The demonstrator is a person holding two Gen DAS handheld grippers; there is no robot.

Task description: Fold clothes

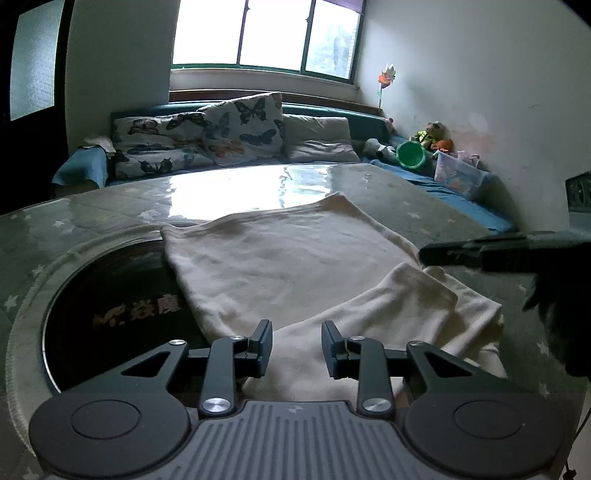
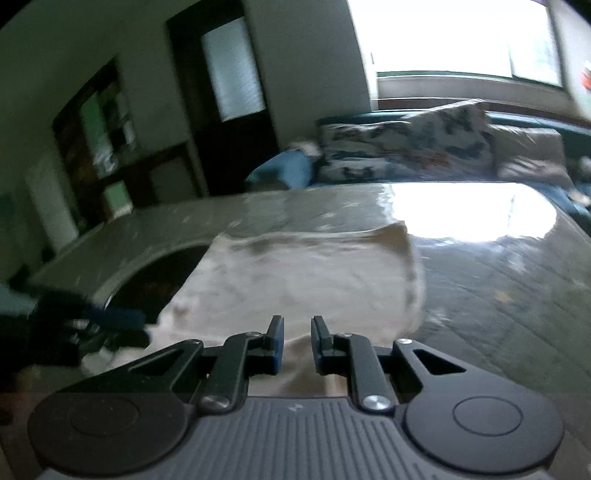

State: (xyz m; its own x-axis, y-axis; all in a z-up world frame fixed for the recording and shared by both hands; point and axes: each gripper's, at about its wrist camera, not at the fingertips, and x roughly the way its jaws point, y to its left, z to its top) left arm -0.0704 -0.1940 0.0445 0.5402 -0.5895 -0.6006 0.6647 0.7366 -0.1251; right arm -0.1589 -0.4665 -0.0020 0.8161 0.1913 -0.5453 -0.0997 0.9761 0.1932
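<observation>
Left tongs (image 1: 296, 349): spread a little, nothing pinched, poised just above the near hem of a cream-coloured, soft knit garment (image 1: 288, 258). Right tongs (image 2: 297, 343): parted by a narrow gap, cream cloth showing below and between the pads, a pinch not certain in the blurred view.

Just ahead of both tongs: the garment lying flat on a grey-green, star-patterned worktop (image 1: 424, 195) under a glossy clear cover. Long axis running away from the left tongs toward the far right; one flap folded back over itself to the right of the left tongs. Left of those tongs: a dark round recess (image 1: 122, 306) in the worktop, its edge partly covered by the cloth.

Beyond the worktop: butterfly-print cushions (image 1: 240, 125) on a blue sofa (image 1: 461, 199), then a bright window (image 1: 266, 33).
</observation>
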